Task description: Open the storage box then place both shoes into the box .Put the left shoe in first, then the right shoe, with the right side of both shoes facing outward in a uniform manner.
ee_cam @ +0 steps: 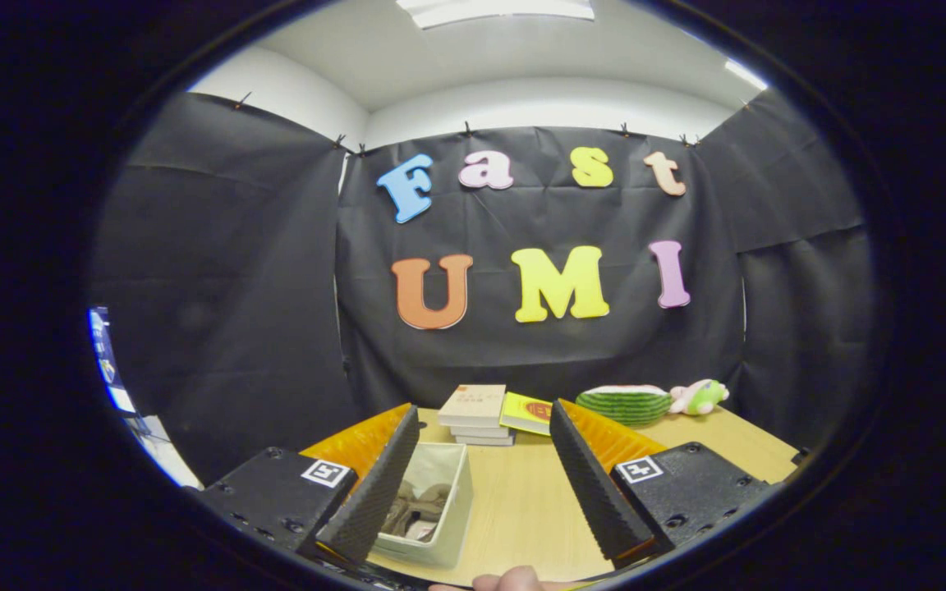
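Observation:
A white fabric storage box (458,501) stands open-topped on the wooden table (522,501), right beside my left finger (374,492), which overlaps its left wall. Inside it lies something brownish (420,510) that looks like shoe material; I cannot tell how many shoes or which way they face. My gripper (483,410) is open wide above the table, with nothing between its fingers. The right finger (592,480) stands clear of the box over bare tabletop.
Beyond the fingers, a stack of books (475,414) and a yellow book (526,413) lie at the table's far edge. A watermelon-slice plush (627,404) and a green-and-pink plush toy (699,397) lie to the right. A person's fingertip (514,581) shows closest to me.

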Demonstrator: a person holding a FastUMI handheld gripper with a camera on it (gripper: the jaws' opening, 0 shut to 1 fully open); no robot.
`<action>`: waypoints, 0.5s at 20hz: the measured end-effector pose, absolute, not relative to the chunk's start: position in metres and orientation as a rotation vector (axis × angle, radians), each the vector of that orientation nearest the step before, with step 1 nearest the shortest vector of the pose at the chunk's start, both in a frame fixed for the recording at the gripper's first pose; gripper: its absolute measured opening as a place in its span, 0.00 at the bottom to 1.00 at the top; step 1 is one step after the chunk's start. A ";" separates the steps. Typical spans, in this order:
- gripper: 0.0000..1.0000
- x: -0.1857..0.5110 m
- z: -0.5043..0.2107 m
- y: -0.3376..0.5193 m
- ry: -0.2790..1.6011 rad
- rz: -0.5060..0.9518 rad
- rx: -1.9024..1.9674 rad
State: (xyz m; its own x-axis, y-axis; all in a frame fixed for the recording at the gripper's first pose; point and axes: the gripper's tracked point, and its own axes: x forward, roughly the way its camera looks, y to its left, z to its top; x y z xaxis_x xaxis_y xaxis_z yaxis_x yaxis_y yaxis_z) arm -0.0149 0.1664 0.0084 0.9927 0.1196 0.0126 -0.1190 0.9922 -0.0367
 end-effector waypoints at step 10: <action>1.00 -0.009 0.012 0.150 -0.037 0.050 -0.075</action>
State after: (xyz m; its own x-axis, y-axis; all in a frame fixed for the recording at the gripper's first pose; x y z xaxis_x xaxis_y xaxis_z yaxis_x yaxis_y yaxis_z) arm -0.0087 0.1503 0.0123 0.9981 0.0516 0.0347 -0.0489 0.9959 -0.0756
